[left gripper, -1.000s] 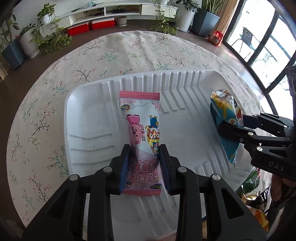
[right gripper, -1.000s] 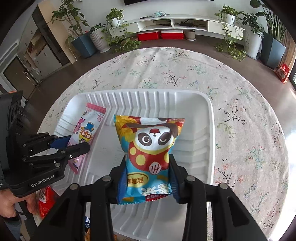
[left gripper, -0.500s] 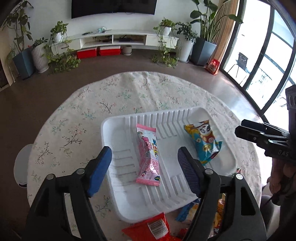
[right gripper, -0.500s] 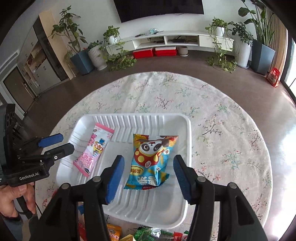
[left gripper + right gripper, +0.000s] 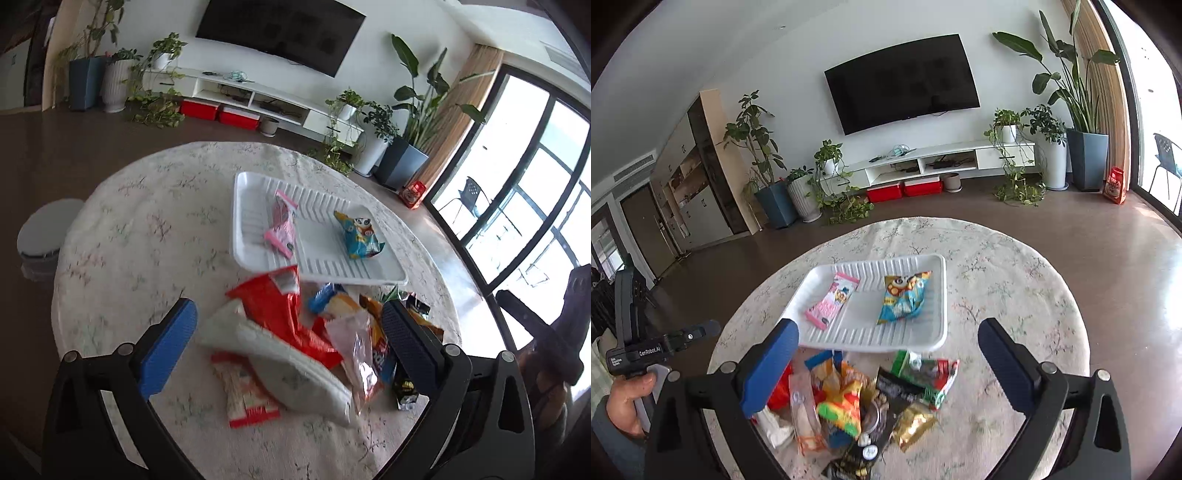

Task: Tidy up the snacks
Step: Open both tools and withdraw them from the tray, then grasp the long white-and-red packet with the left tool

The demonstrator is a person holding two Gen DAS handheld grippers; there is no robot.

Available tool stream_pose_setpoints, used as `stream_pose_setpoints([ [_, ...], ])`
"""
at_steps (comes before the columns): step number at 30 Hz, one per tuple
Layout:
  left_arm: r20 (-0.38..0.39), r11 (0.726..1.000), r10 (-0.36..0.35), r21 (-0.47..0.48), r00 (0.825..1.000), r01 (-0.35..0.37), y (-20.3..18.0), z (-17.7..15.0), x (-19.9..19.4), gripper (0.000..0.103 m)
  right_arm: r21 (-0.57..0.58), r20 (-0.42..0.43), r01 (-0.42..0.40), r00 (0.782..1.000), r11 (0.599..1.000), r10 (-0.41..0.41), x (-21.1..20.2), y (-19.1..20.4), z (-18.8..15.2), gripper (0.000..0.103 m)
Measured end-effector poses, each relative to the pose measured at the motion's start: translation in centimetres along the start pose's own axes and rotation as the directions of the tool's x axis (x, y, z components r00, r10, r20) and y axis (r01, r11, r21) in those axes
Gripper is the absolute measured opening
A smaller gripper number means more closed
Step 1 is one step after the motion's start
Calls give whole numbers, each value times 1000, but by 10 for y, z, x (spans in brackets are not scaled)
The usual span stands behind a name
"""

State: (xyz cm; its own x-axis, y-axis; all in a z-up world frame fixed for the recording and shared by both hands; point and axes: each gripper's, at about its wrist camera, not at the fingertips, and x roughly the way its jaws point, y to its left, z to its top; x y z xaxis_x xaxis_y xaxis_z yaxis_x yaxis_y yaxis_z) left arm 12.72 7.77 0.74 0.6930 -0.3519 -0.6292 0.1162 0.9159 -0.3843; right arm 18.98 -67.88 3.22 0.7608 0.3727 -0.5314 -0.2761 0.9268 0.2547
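Both grippers empty and spread, positioned above the snack pile for the next pick.

The left gripper [image 5: 291, 339] and right gripper [image 5: 888, 363] each hold their jaws wide apart with nothing between them. The white ribbed tray [image 5: 925, 334] sits on the round floral tablecloth [image 5: 1015, 291] and contains a pink candy packet [image 5: 833, 300] and a blue panda snack bag [image 5: 904, 297], lying apart from each other. The unsorted snack pile [image 5: 857, 402] lies just beside the tray's near edge, with wrappers overlapping. Recommended procedure: select a packet lying on top, such as the red packet [image 5: 284, 314]; align the jaws across its narrow width; descend until the pads straddle one wrapper only; close gently to avoid crushing the contents. Place it on a bare part of the tray, clear of both packets.
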Motion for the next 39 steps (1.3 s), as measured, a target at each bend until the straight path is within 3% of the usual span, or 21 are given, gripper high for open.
stream_pose_setpoints([
  [5, -33, 995, 93, -43, 995, -94, 1, -51, 1, 101, 55, -104, 59, 993, 997, -53, 5, 6, -53, 77],
  [9, -51, 994, 100, -26, 994, -102, -14, -58, 8, 100, 53, -195, 55, 980, 997, -44, 25, 14, -75, 68],
  [11, -51, 993, 118, -16, 992, -119, -20, -59, 12, 99, 63, -204, 45, 978, 997, -31, 28, 16, -82, 68],
  [13, -79, 993, 112, -19, 991, -114, -23, -57, 20, 85, 46, -201, 44, 979, 998, -34, 27, 20, -84, 68],
  [19, -153, 994, 97, -31, 983, -103, -27, -62, 48, 65, 45, -203, 44, 979, 998, -34, 26, 21, -88, 68],
  [33, -224, 997, 57, -39, 973, -68, -17, -51, 74, 66, 59, -237, 31, 971, 998, -16, 29, 21, -99, 68],
  [39, -222, 998, 50, -19, 974, -55, -9, -51, 72, 49, 66, -236, 32, 972, 997, -16, 28, 20, -99, 68],
])
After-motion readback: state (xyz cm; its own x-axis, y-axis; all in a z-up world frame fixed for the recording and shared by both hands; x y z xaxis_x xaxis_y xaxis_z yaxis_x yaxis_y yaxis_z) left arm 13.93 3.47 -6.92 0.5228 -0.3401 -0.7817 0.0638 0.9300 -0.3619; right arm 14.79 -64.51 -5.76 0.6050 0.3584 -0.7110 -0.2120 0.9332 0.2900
